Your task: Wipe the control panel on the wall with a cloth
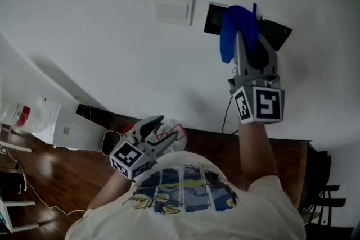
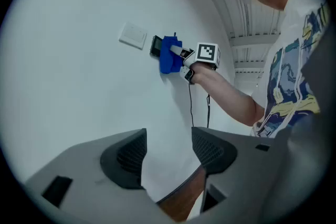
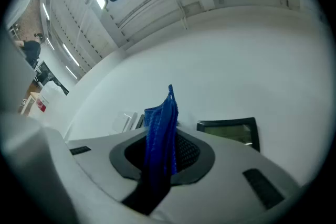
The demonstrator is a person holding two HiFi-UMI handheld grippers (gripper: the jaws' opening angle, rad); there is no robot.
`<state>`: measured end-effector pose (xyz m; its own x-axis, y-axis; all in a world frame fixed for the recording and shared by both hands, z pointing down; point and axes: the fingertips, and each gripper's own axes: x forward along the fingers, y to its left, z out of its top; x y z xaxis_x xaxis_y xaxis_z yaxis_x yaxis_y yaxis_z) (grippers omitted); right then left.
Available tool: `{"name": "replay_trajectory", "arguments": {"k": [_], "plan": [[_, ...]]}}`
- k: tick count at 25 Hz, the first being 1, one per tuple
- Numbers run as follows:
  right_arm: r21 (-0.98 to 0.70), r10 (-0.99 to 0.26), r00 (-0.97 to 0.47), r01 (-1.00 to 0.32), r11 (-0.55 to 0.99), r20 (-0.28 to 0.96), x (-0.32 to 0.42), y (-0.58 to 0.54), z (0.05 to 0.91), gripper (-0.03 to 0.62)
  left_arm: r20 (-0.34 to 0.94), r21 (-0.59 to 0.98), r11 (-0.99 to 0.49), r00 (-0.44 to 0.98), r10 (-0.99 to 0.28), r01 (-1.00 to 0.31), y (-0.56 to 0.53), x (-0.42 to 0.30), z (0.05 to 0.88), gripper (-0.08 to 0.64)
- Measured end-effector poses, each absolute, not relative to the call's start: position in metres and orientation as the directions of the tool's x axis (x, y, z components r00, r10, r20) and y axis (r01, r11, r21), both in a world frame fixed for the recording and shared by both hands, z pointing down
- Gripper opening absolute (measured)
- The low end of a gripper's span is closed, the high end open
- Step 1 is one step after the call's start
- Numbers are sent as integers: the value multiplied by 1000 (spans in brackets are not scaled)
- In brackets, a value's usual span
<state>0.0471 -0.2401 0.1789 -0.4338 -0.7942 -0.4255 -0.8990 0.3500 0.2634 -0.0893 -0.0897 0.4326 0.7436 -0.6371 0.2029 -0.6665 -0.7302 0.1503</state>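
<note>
Cloth [image 3: 160,134] is soft, light and floppy, I think. It bends and hangs, so it should be pinched at a thick, bunched-up part, or it may slip out. My right gripper [image 3: 163,153] is squeezed tight on it like that, with the blue top sticking out past the jaws. It is up high at the wall [image 1: 84,19], over the control panel [image 3: 231,131]. I cannot tell if it touches the panel. My left gripper [image 2: 168,152] is down low with its jaws apart and nothing in them. I count one cloth, two grippers and one white switch plate [image 1: 174,8] beside the panel. Dark panel shows on both sides of the cloth — one panel or two, I cannot tell.
</note>
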Motion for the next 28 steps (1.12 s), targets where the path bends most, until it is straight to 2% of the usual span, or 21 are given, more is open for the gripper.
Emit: {"name": "replay_trajectory", "arguments": {"k": [28], "plan": [[237,-862,-252,-958,159,-440,171,-233,177,97,207,139,-775,783,-586,-617,-90,-52,435,242]]}}
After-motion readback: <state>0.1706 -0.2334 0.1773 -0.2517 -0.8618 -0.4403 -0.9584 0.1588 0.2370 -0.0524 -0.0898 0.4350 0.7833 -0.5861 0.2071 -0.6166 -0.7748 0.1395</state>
